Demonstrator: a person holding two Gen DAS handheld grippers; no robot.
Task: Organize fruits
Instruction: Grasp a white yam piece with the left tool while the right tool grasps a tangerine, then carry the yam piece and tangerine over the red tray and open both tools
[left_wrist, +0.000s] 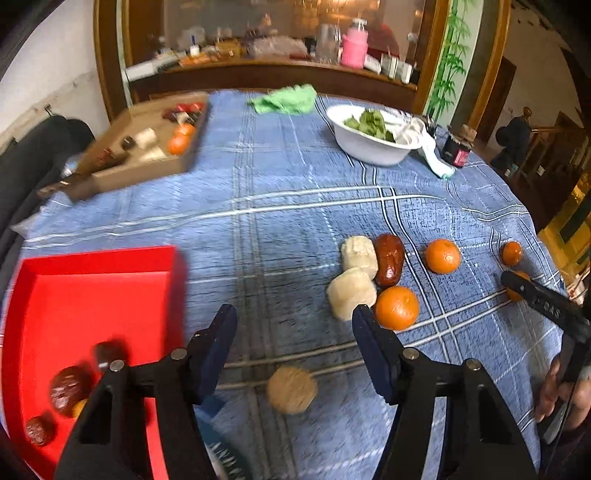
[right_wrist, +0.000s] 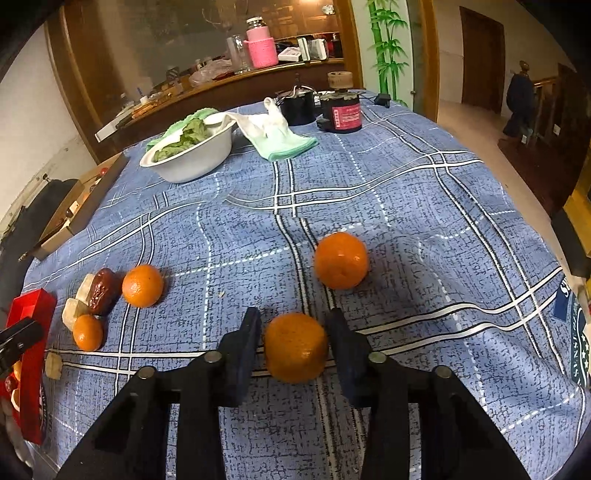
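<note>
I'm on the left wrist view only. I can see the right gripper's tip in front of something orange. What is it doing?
Observer: The right gripper has an orange between its fingers, down on the cloth.
Operator: Is it gripped?
Observer: The pads sit close to both sides, but I cannot tell whether they press it.
Operator: Anything to the right of it?
Observer: No fruit, just a printed badge on the cloth near the table's edge.
</note>
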